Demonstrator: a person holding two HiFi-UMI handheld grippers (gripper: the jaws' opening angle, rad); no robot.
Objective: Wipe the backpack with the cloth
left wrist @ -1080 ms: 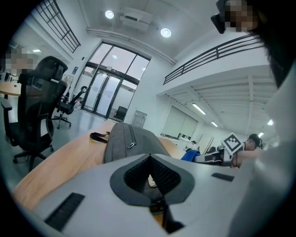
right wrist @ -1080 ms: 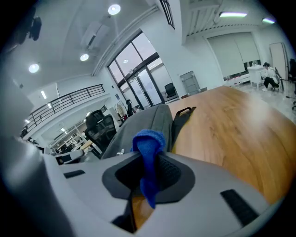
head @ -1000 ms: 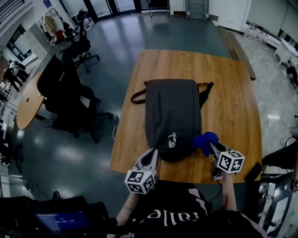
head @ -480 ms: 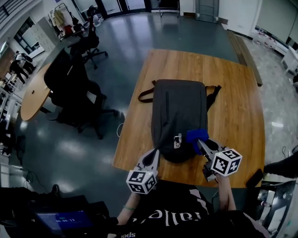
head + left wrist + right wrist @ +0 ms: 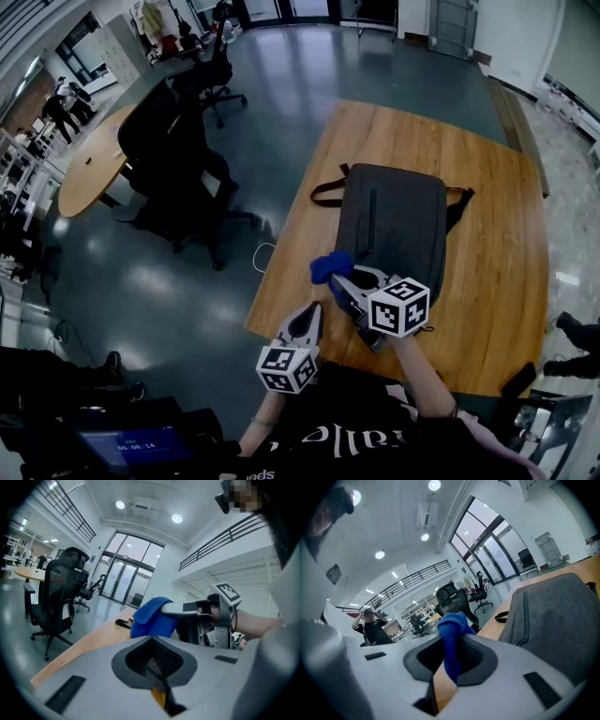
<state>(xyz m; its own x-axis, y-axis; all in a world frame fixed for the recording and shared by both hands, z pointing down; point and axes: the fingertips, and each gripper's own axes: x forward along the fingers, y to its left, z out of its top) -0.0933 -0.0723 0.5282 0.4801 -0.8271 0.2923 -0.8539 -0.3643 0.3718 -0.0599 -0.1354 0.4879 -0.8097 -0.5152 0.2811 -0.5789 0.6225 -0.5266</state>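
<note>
The dark grey backpack point(image 5: 394, 230) lies flat on the wooden table point(image 5: 497, 234), its brown handle toward the far left. My right gripper point(image 5: 339, 279) is shut on the blue cloth point(image 5: 330, 266) and hovers at the backpack's near left corner, by the table's left edge. In the right gripper view the cloth point(image 5: 452, 637) hangs between the jaws, with the backpack point(image 5: 553, 620) to the right. My left gripper point(image 5: 309, 323) is shut and holds nothing, just off the table's near edge. The left gripper view shows the cloth point(image 5: 152, 618) and the right gripper point(image 5: 197, 613) ahead of it.
Black office chairs point(image 5: 178, 159) stand on the floor left of the table, beside a round wooden table point(image 5: 89, 173). A white cable point(image 5: 262, 255) lies on the floor by the table's left edge. A dark flat object point(image 5: 513, 380) sits at the near right corner.
My right gripper has carried the cloth leftward, from the backpack's near right side to its near left corner. The left gripper has stayed near the table's front edge.
</note>
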